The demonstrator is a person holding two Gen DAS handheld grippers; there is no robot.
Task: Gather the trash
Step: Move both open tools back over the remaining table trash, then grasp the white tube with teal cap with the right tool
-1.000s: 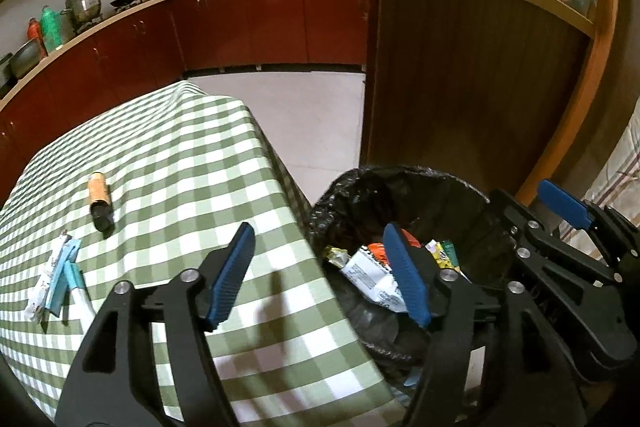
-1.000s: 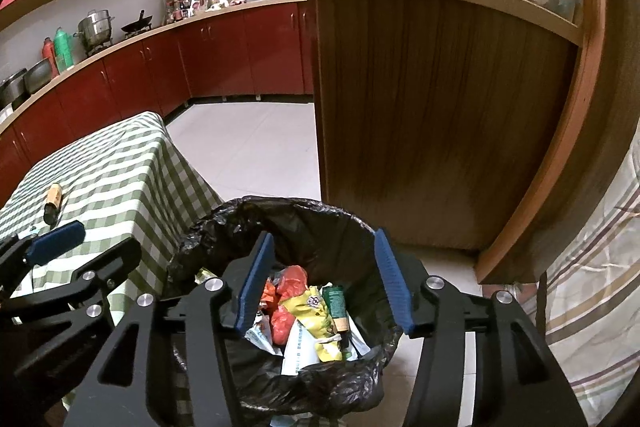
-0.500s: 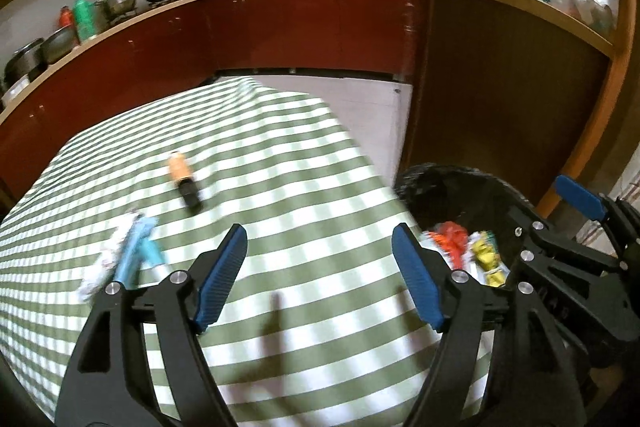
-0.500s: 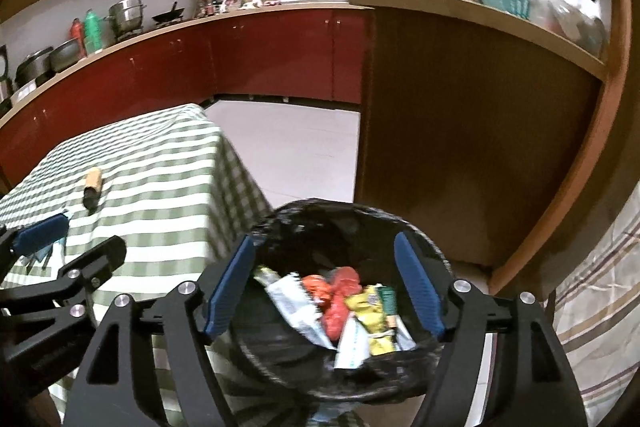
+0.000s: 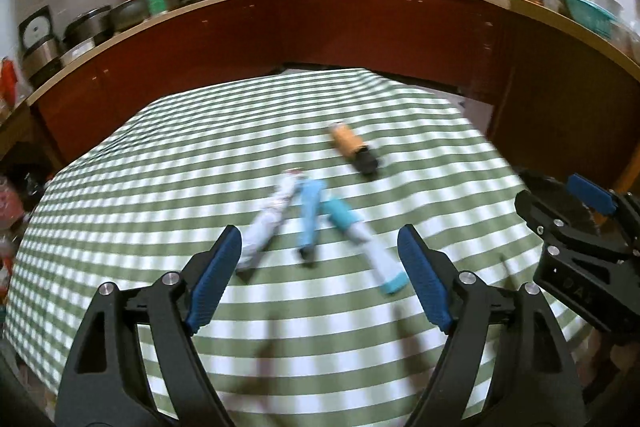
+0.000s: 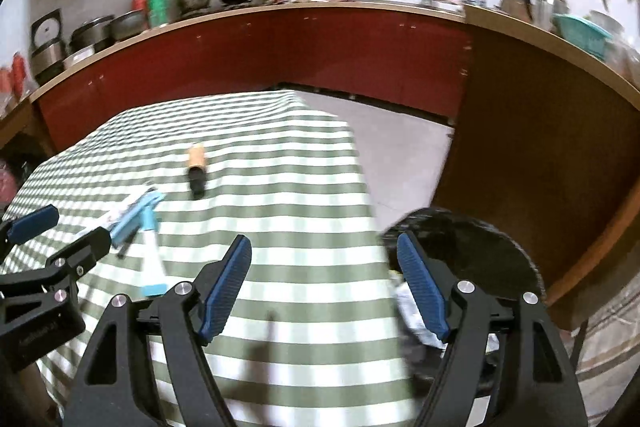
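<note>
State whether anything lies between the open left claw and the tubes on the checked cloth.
Nothing visible does. The left claw is open, and only bare checked cloth separates it from the tubes.

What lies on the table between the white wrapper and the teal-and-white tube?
In the left wrist view, a light blue wrapper lies between the white wrapper and the teal-and-white tube.
</note>
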